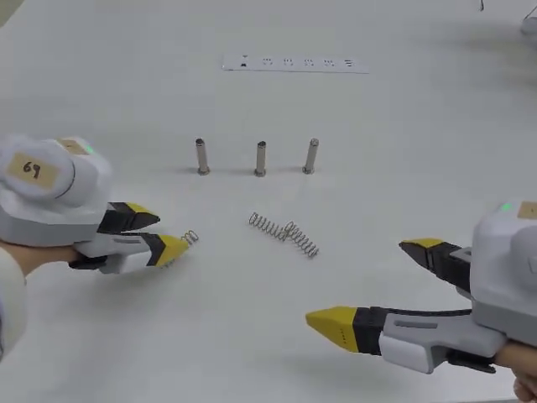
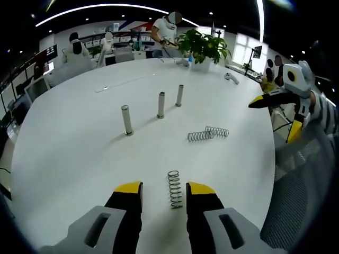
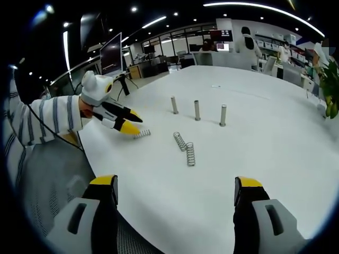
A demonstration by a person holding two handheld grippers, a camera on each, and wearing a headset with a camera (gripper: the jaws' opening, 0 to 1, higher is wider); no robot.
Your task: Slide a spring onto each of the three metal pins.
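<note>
Left hand-held gripper (image 1: pixel 170 234) is slack, jaws either side of a small coiled steel spring (image 1: pixel 190 238) lying on the white table (image 1: pixel 403 126), not pinching it. Right hand-held gripper (image 1: pixel 359 281) is spread wide, holding nothing, by the table's near edge. Two more steel springs (image 1: pixel 284 233) lie touching, just nearside of three bare upright metal pins (image 1: pixel 261 159).
</note>
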